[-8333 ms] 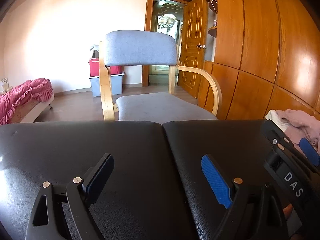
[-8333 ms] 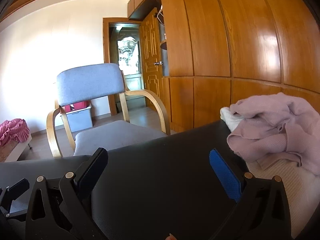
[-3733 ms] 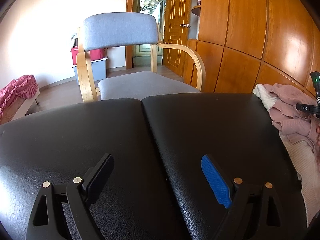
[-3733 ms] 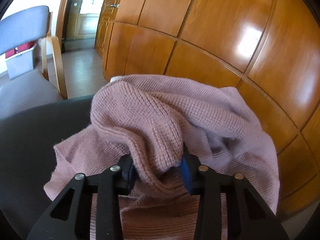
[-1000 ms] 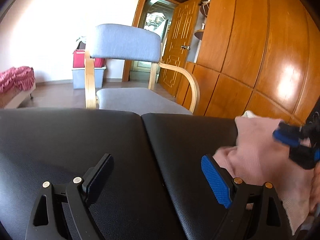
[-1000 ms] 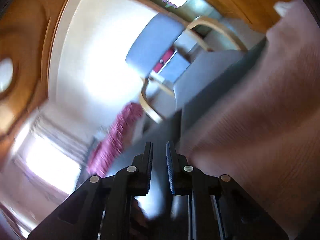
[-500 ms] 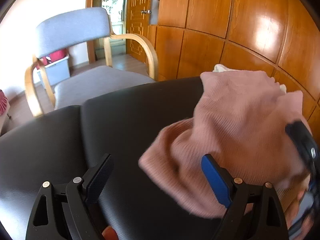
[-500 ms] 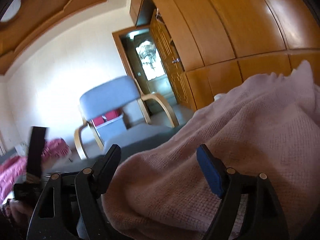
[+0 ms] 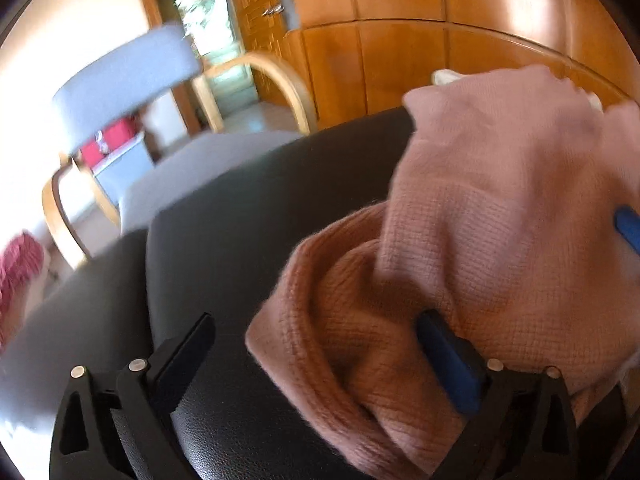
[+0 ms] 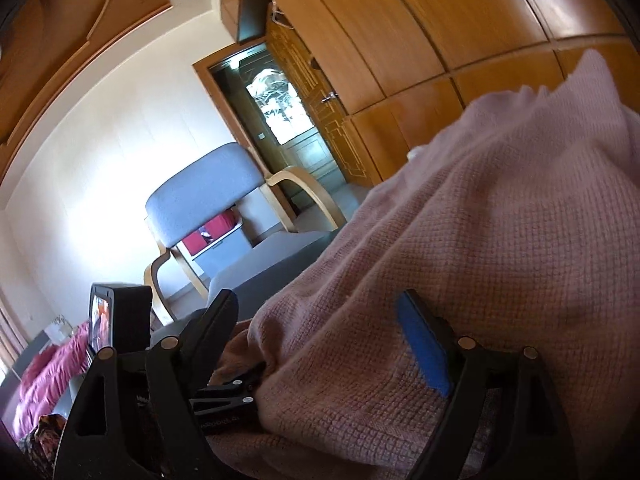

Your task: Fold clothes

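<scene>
1. Right gripper point(image 10: 320, 344): jaws spread wide, having just opened up. The pink knit sweater point(image 10: 480, 248) bulges between them, but the pads don't look to be pressing on it, so nothing is held.
2. Left gripper point(image 9: 316, 364): jaws wide apart too. Its blue pad point(image 9: 448, 364) sits against a rolled fold of the sweater point(image 9: 480, 216); the black finger point(image 9: 180, 356) is well clear, over bare surface. No grip.
3. Sweater location: bunched in a heap on the right part of the black padded table point(image 9: 248, 208), partly draped over the left gripper's blue side. A bit of white cloth point(image 9: 444, 77) peeks out behind it, near the wooden wardrobe point(image 9: 420, 60).
4. Why it sits like this, my read: the garment was dropped toward the table's middle for working room, and both grippers stand open to re-grab at better spots, such as hem or shoulders. It's still a lump with no flat layer, so folding proper hasn't started.
5. Next likely need: find an edge and spread it flat. Risk: pinching several layers at once in that rolled fold.
6. Background: grey-cushioned wooden chair point(image 10: 208, 196) beyond the table, open door point(image 10: 288, 116), pink bedding point(image 10: 48, 364) at far left. Left view is motion-blurred.
</scene>
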The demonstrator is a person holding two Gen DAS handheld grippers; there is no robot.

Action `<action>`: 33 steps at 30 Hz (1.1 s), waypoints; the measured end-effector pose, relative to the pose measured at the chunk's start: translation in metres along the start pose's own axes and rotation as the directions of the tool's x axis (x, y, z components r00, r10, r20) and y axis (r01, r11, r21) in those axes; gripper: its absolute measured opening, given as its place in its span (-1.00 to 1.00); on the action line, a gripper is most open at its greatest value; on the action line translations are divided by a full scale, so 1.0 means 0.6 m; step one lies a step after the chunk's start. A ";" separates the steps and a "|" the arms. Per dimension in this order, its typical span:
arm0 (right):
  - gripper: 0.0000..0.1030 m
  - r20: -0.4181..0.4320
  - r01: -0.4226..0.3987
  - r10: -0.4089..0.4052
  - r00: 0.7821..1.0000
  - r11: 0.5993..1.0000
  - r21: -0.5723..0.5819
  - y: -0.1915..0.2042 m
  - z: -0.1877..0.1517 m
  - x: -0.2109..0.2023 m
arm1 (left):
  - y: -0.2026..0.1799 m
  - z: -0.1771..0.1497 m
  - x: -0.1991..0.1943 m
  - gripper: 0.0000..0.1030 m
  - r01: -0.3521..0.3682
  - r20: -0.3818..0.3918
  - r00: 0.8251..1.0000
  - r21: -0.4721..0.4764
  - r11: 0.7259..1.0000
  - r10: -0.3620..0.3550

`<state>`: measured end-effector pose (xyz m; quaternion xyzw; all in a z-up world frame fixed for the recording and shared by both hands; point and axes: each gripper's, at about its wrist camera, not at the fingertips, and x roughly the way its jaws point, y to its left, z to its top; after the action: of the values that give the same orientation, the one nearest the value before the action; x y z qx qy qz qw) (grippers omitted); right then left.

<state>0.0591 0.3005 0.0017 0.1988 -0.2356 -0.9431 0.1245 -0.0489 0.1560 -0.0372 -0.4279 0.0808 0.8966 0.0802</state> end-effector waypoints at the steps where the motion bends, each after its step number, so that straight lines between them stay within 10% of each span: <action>1: 0.64 0.001 0.002 -0.002 1.000 1.000 0.003 -0.001 0.000 0.001 | 0.010 0.000 0.004 1.00 0.029 -0.021 0.999 -0.043 0.999 -0.030; 3: 0.64 0.002 0.005 -0.005 1.000 1.000 -0.001 0.001 -0.002 0.005 | 0.005 -0.002 -0.001 0.95 0.063 -0.006 0.998 -0.030 0.998 -0.063; 5: 0.64 0.005 0.006 -0.006 1.000 1.000 -0.003 0.002 -0.003 0.006 | -0.003 -0.005 -0.009 0.11 0.094 0.012 0.996 -0.008 0.996 -0.094; 8: 0.64 0.012 0.004 -0.004 1.000 1.000 -0.001 0.002 -0.003 0.006 | -0.052 -0.013 -0.027 -0.45 0.055 0.048 0.997 0.115 0.992 -0.061; 14: 0.64 0.031 -0.004 0.004 1.000 1.000 0.011 -0.001 -0.003 0.002 | -0.034 -0.014 -0.072 -0.56 0.058 0.153 0.986 0.031 0.998 -0.062; 25: 0.64 0.095 -0.012 0.021 0.995 0.996 -0.089 0.036 -0.004 -0.021 | 0.063 0.008 -0.248 -0.59 0.072 0.435 0.900 -0.085 0.994 -0.028; 33: 0.64 -0.044 -0.046 0.040 0.998 0.986 -0.163 0.079 -0.007 -0.017 | 0.163 -0.018 -0.364 -0.59 0.101 0.522 0.853 -0.183 0.978 0.009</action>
<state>0.0768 0.2616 0.0252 0.2019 -0.1589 -0.9522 0.1655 0.0742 0.0422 0.1342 -0.1775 -0.0462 0.9801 0.0765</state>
